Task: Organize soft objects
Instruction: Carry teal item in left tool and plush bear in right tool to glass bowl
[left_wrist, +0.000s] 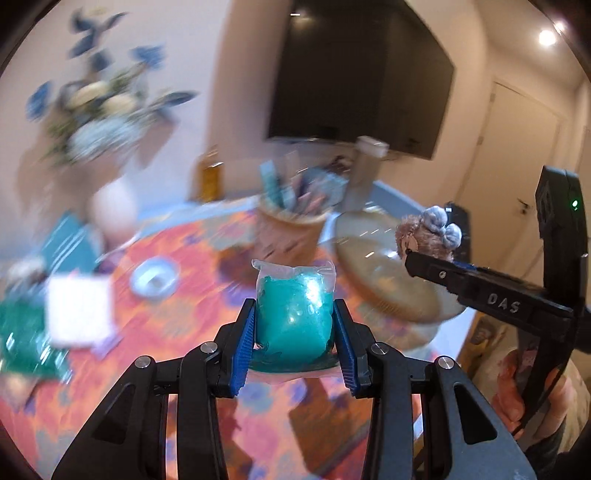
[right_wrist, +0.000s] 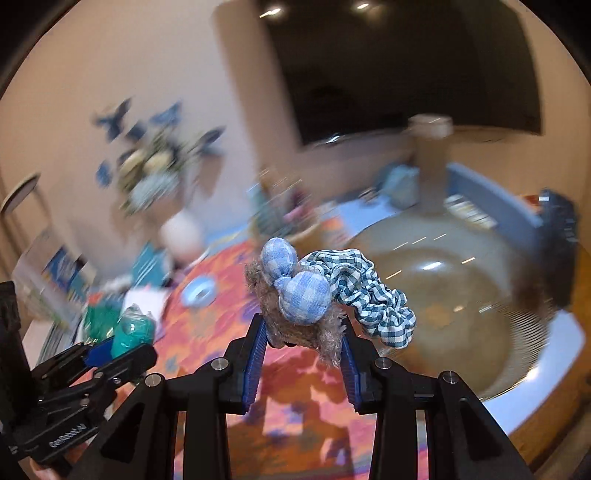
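A bright orange patterned tablecloth (left_wrist: 177, 314) covers the table. Above it, the left gripper (left_wrist: 294, 332) clamps a teal ball in clear wrap (left_wrist: 293, 314); the right gripper (right_wrist: 303, 341) clamps a furry toy with a checked bow (right_wrist: 295, 295), near a round glass bowl (right_wrist: 461, 295).

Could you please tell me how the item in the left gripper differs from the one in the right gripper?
The teal ball is smooth and sealed in clear plastic; the plush toy is furry and unwrapped. The ball is one colour; the toy wears a blue checked bow and trailing gingham cloth. Both are squeezed between blue pads, left gripper and right gripper, above the orange tablecloth.
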